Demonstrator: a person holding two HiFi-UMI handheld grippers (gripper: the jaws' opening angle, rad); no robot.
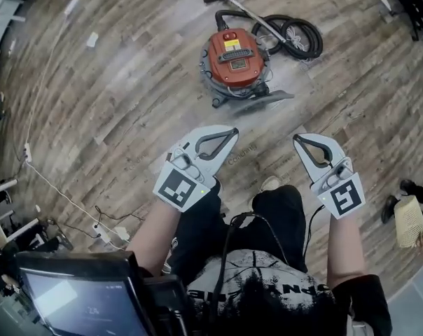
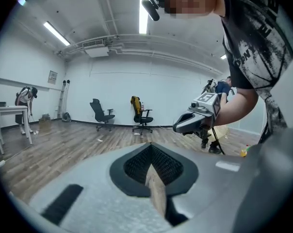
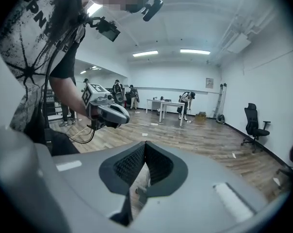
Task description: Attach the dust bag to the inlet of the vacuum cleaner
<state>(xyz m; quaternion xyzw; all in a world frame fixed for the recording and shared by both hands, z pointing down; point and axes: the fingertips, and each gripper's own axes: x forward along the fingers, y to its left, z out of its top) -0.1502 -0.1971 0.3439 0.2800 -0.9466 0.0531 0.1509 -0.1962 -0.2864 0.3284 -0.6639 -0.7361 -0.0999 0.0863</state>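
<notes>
The vacuum cleaner [image 1: 234, 58] stands on the wooden floor ahead, a red-orange drum with a black hose [image 1: 295, 37] coiled at its right and a grey flat piece [image 1: 257, 101] at its base. I cannot pick out the dust bag with certainty. My left gripper [image 1: 233, 131] and right gripper [image 1: 295, 140] are held up side by side above the person's legs, well short of the vacuum. Both are shut with nothing in them. The left gripper view shows the closed jaws [image 2: 150, 149] and the right gripper [image 2: 184, 125] beyond; the right gripper view shows its closed jaws [image 3: 144, 147] and the left gripper [image 3: 115, 113].
A screen [image 1: 78, 296] sits at the lower left, with cables and a power strip [image 1: 106, 233] on the floor beside it. A beige mesh object [image 1: 410, 219] lies at the right edge. Office chairs [image 2: 102, 114], a table [image 3: 168, 103] and people stand far off.
</notes>
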